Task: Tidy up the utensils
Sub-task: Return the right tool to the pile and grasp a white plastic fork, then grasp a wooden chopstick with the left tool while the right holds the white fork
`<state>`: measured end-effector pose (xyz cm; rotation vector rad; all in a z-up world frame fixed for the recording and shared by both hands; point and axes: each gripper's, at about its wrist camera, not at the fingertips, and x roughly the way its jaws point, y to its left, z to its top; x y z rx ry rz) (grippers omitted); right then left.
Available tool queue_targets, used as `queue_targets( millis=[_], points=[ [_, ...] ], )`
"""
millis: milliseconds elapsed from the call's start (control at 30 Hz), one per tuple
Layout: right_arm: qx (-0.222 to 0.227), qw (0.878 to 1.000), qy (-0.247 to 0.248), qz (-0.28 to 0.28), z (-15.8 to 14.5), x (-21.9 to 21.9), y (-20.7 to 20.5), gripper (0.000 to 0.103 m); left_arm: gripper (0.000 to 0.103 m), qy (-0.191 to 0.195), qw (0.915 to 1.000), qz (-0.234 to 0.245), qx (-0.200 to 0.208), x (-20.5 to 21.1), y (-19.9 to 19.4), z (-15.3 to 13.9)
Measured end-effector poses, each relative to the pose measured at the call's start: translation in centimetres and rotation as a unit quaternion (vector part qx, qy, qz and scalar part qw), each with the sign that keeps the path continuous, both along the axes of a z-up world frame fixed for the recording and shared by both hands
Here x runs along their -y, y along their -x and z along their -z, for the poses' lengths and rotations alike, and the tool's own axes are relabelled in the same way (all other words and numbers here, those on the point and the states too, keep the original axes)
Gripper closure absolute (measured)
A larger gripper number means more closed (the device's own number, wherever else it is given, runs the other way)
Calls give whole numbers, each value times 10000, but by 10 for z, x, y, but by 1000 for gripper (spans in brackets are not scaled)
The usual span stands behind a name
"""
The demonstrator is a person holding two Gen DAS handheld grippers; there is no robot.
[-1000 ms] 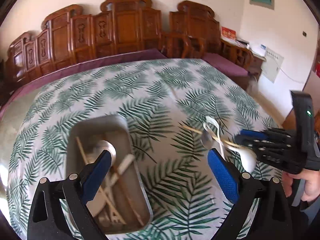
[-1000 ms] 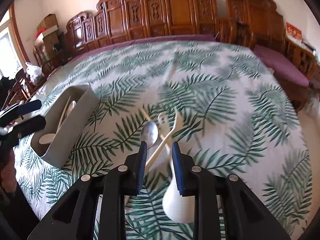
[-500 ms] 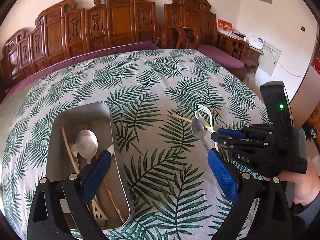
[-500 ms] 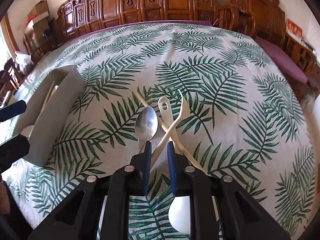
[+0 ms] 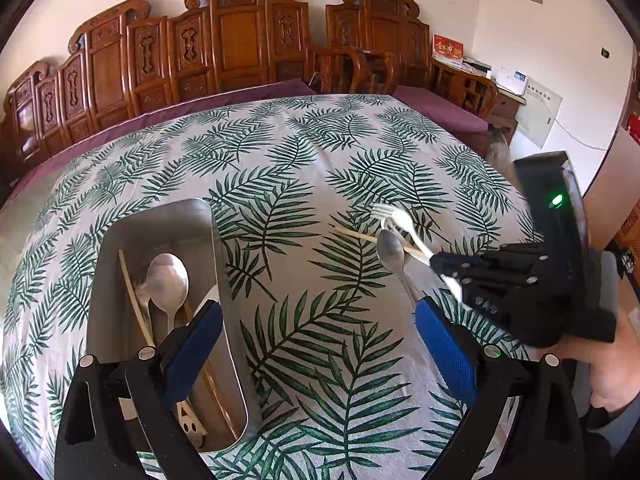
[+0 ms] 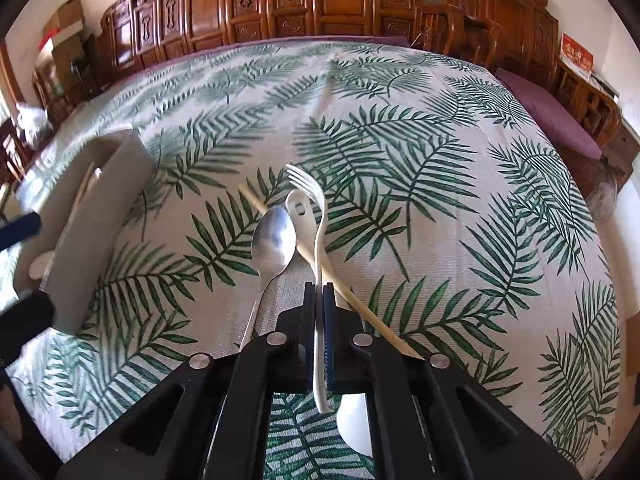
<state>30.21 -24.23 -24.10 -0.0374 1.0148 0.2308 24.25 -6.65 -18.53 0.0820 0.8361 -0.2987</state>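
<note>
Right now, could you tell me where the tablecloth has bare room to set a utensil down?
Bare leaf-print tablecloth stretches between the grey rectangular tray and the loose utensils, and across the far half toward the carved wooden chairs. It is crowded around the steel spoon, bamboo chopstick and white plastic fork in the right claw.

Left hand-held gripper [image 5: 316,340]: black angular frame, silver round screws at the joints, blue ribbed pads on both fingers [image 5: 444,344]. Right hand-held gripper [image 6: 319,320]: same black frame, same silver screws, blue pads; from the left wrist view, a blocky black housing with small silver bolts and a lit green lamp. Grey sleeve [image 5: 624,424] at the wrist of the hand [image 5: 612,364].
</note>
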Motion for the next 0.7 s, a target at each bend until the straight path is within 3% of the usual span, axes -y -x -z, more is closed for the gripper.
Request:
queue_targets(
  millis=[133, 367, 533, 700],
  points=[
    [112, 9992, -360, 148, -10, 19, 2, 98, 10, -194, 9998, 65, 38, 10, 2, 5],
    [262, 9968, -721, 208, -18, 47, 2, 98, 10, -138, 9998, 109, -78, 33, -12, 14],
    [337, 9976, -610, 45, -14, 56, 0, 98, 28, -149, 9998, 104, -120, 48, -25, 25],
    [277, 9974, -654, 80, -10, 66, -3, 98, 37, 78, 9994, 88, -331, 60, -48, 37]
  ],
)
